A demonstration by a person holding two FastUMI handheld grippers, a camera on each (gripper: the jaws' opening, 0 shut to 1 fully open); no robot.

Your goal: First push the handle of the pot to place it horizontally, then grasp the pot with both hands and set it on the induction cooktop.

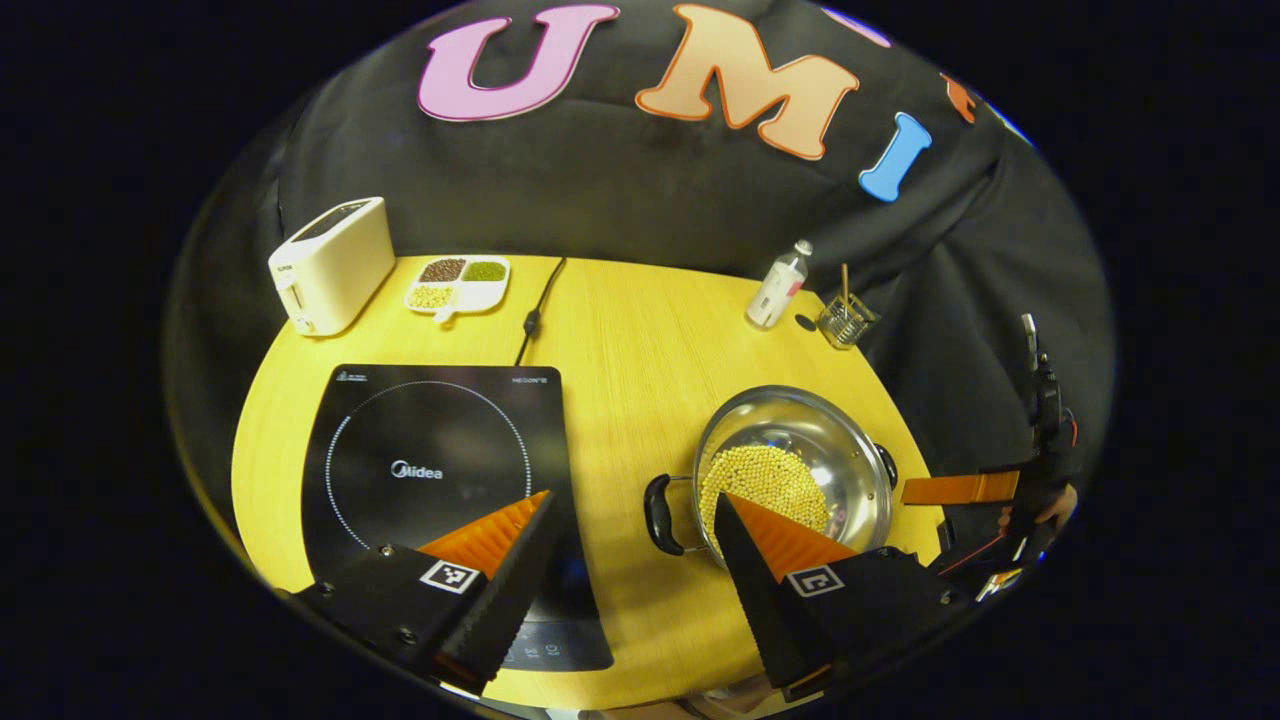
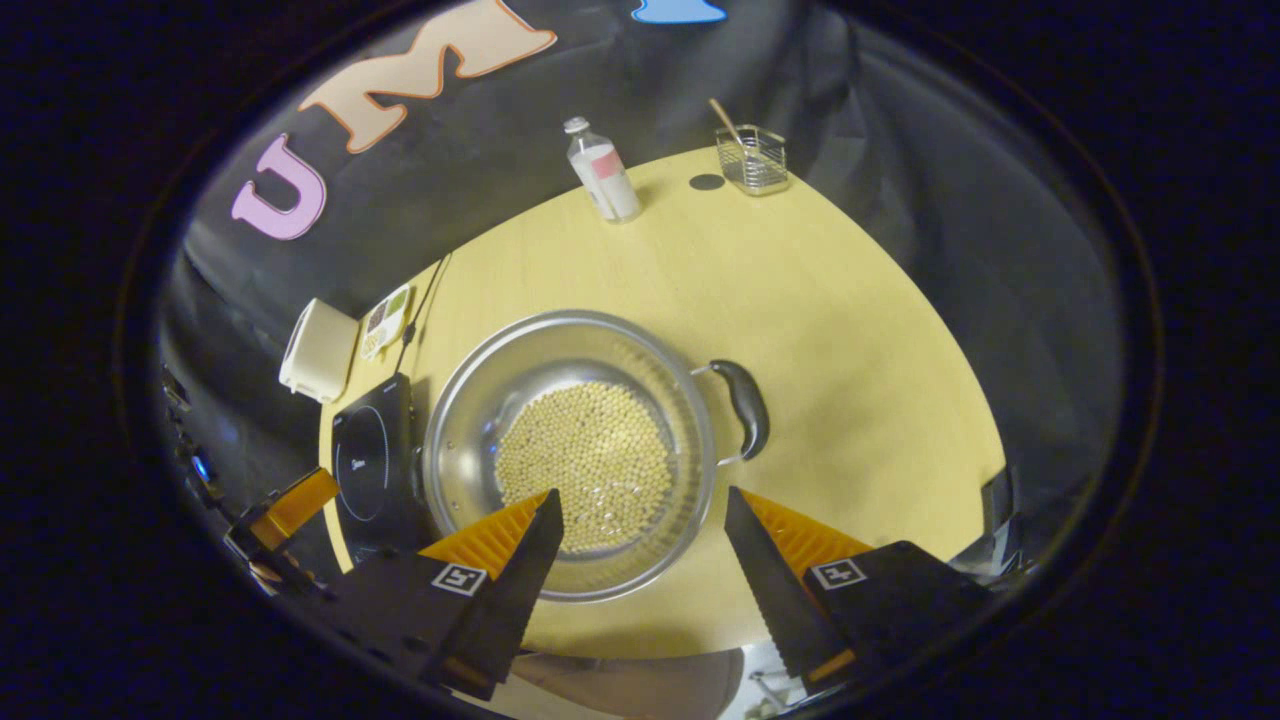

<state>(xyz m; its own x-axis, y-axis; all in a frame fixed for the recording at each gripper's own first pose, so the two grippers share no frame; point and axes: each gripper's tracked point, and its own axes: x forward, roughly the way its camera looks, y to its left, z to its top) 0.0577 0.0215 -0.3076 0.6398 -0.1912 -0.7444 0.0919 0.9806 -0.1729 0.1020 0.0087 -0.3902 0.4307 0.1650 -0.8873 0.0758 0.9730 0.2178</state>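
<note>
A round, shiny silver metal pot [image 1: 795,465] sits on the yellow wooden table [image 1: 640,340]. It has no lid on. Inside, the bottom is covered with lots of small, pale yellow beans [image 1: 765,485]. The beans make a flat layer, and the bright metal wall goes up all around them. The pot has two curved black handles. In the left gripper view, one black handle [image 1: 662,515] sticks out on the side near the flat black induction cooktop [image 1: 440,470], and the other black handle [image 1: 886,464] is on the far side. The pot stands on the table just beside the cooktop and is not on it. The cooktop has a thin white ring drawn on its dark glass top.

The left gripper [image 1: 632,515] hangs over the table with its two fingers spread wide apart. Nothing is between them. One finger is over the cooktop and the other is over the edge of the pot.

In the right gripper view, the right gripper [image 2: 642,512] is also spread wide and holds nothing. It hangs above the near rim of the pot [image 2: 575,450], and the beans [image 2: 585,465] show between its fingers.

At the back of the table are a cream toaster [image 1: 332,264], a white dish with four parts [image 1: 458,284] that holds coloured beans, a small clear bottle [image 1: 780,285] and a little wire basket [image 1: 846,320]. A black cord [image 1: 538,310] runs from the cooktop toward the back.
</note>
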